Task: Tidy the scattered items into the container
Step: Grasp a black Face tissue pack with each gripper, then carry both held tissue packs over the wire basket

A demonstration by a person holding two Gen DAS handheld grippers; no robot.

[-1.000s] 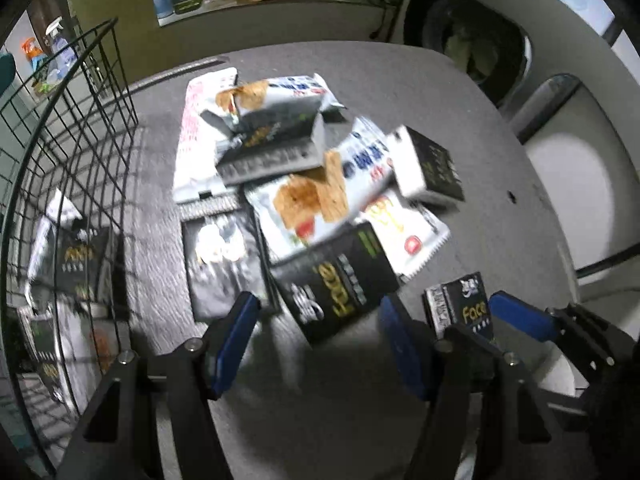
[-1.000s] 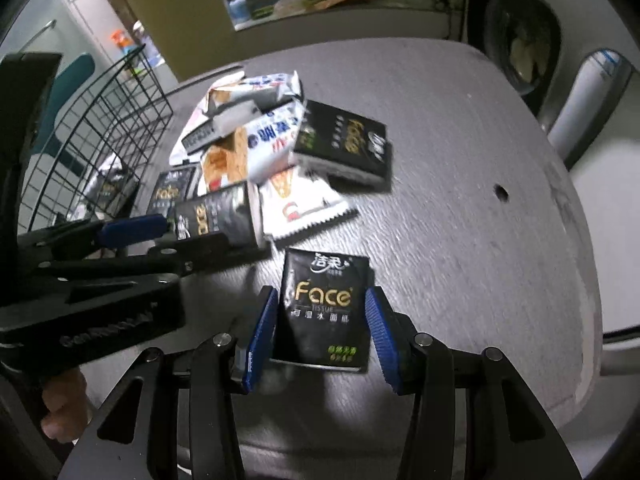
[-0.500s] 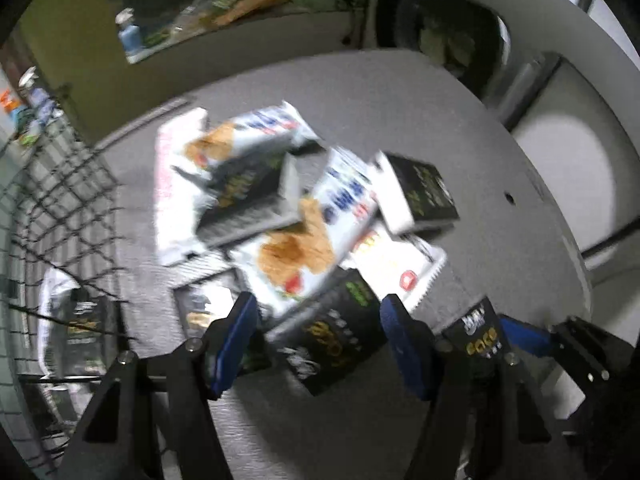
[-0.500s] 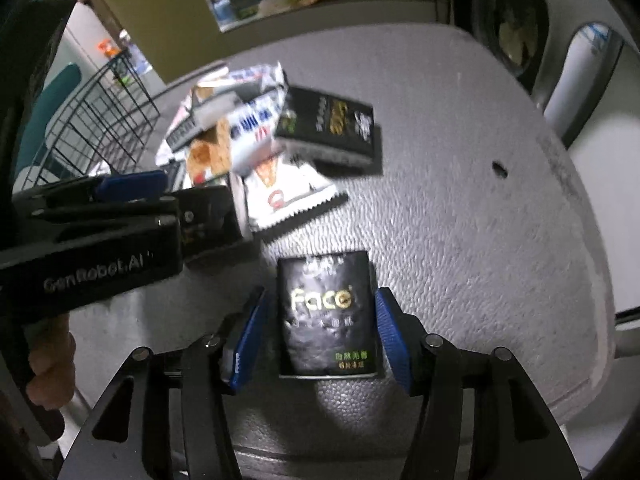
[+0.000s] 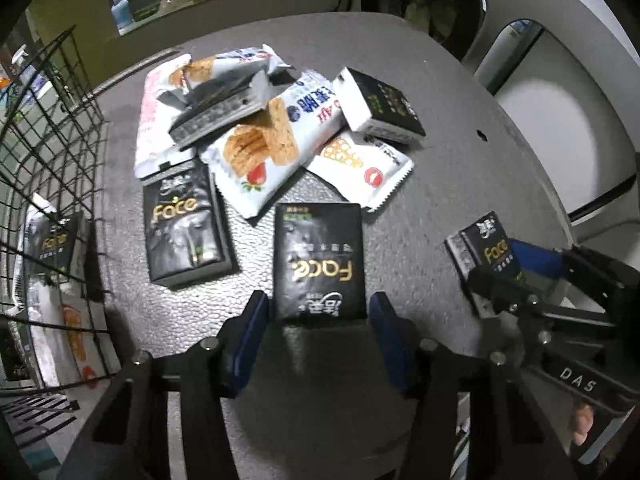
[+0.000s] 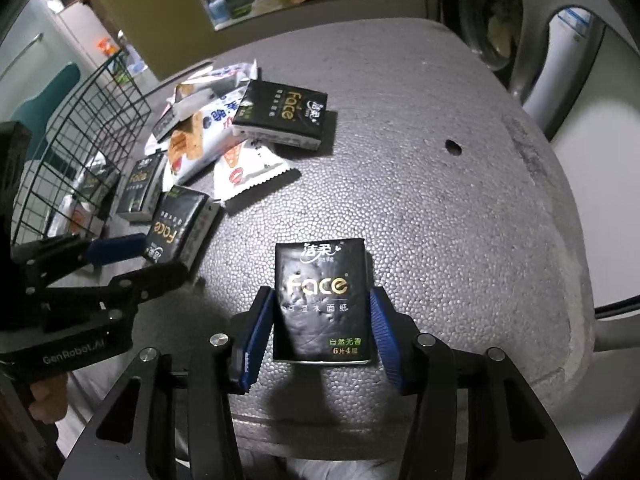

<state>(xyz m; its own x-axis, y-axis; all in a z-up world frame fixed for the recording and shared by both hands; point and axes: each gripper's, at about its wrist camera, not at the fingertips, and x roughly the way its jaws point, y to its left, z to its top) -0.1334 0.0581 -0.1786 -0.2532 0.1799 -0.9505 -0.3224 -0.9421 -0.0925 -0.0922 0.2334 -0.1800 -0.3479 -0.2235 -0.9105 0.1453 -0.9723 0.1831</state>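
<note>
Both grippers point steeply downward, side by side. The left gripper (image 5: 318, 332) has just been closing its jaws, its blue fingers (image 5: 248, 328) flanking a black pack without clearly pressing it. The right gripper (image 6: 322, 330) has likewise just been narrowing, its blue fingers (image 6: 380, 328) close against the sides of another pack. A hand (image 6: 46, 398) grips the left gripper's handle.
</note>
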